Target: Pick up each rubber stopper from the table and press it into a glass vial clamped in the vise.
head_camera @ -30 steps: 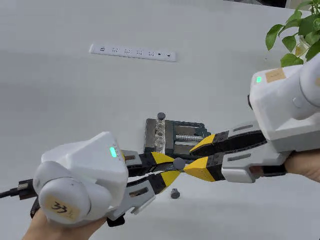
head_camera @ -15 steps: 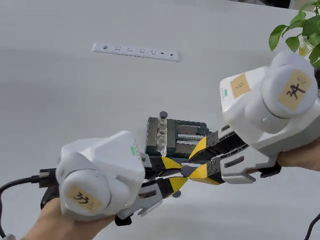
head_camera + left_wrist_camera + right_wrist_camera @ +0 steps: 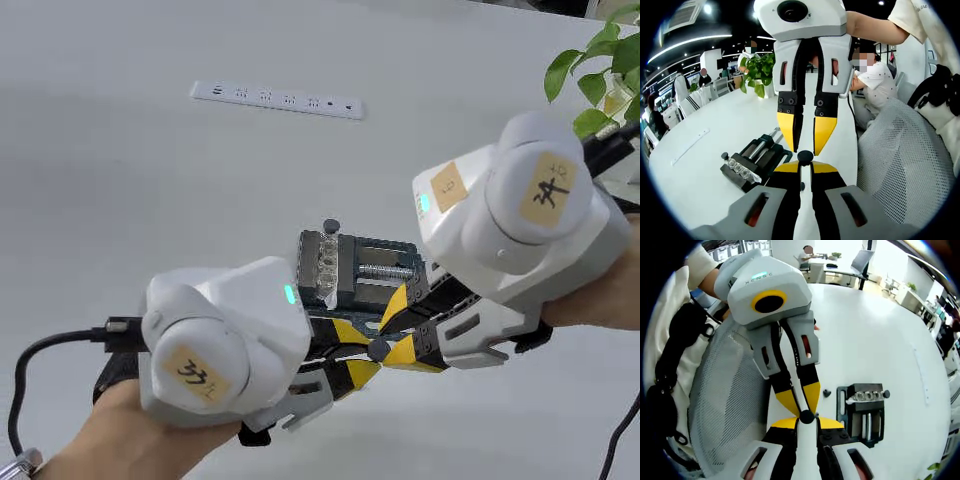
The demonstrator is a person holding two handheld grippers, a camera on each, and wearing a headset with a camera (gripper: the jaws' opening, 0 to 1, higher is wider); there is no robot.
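head view: two grippers meet tip to tip on one stopper

the left gripper (image 3: 366, 352) comes in from the near left and the right gripper (image 3: 390, 345) from the right. their yellow tips converge on a grey rubber stopper (image 3: 378, 349) held above the table (image 3: 120, 200), just near of the vise (image 3: 372, 272). both jaw pairs are drawn narrow and both touch the stopper. which pair actually has the grip cannot be told (each gripper view shows its own tips and the other's crowding the same small piece). a row of glass vials (image 3: 326, 264) stands clamped at the vise's left side, and a second stopper (image 3: 331, 226) sits at the far end of that row. in the right gripper view a loose stopper (image 3: 827, 393) lies on the table just beside the vise. a white power strip (image 3: 278, 99) lies well apart on the far side, and a green plant (image 3: 600, 60) stands at the far right.
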